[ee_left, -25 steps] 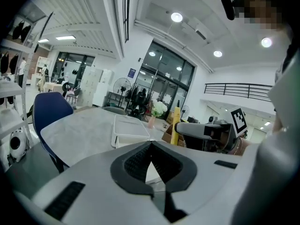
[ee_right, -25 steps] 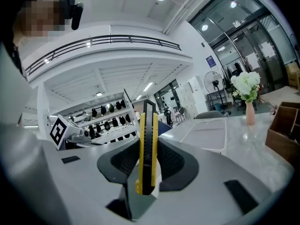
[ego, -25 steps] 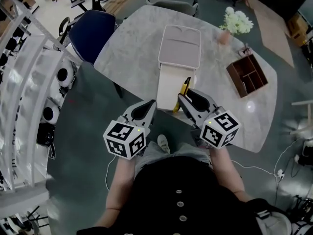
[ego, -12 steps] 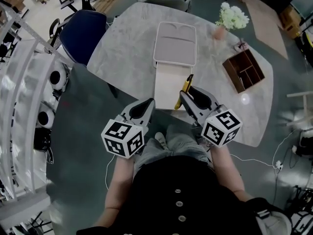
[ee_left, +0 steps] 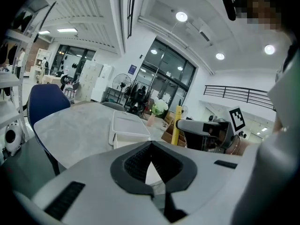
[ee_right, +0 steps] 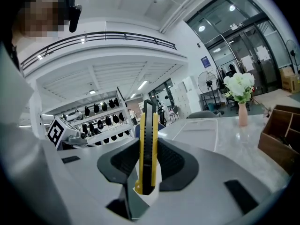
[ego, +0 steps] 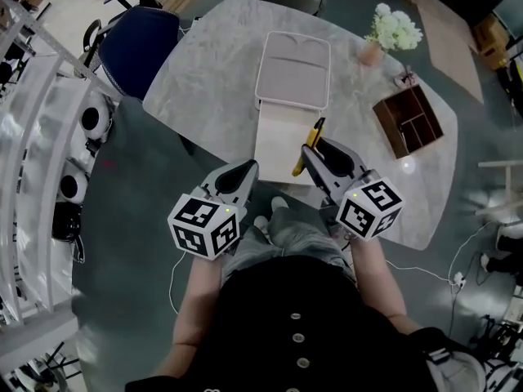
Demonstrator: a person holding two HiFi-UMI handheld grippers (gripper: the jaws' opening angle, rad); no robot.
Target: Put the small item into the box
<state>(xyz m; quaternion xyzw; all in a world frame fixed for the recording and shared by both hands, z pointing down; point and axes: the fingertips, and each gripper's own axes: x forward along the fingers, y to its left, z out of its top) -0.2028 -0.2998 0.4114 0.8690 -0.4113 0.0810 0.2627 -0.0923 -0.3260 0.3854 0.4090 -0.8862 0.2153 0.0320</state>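
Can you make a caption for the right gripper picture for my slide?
Right gripper shut on a yellow utility knife, with the white box and flowers on the table beyond.

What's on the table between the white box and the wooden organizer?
Nothing: the head view shows bare marble tabletop between the white box and the wooden organizer.

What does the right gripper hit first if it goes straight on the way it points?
Probably the open white box: the right gripper, shut on a yellow utility knife, points across its right edge. Height is unclear, so it might pass over the rim.
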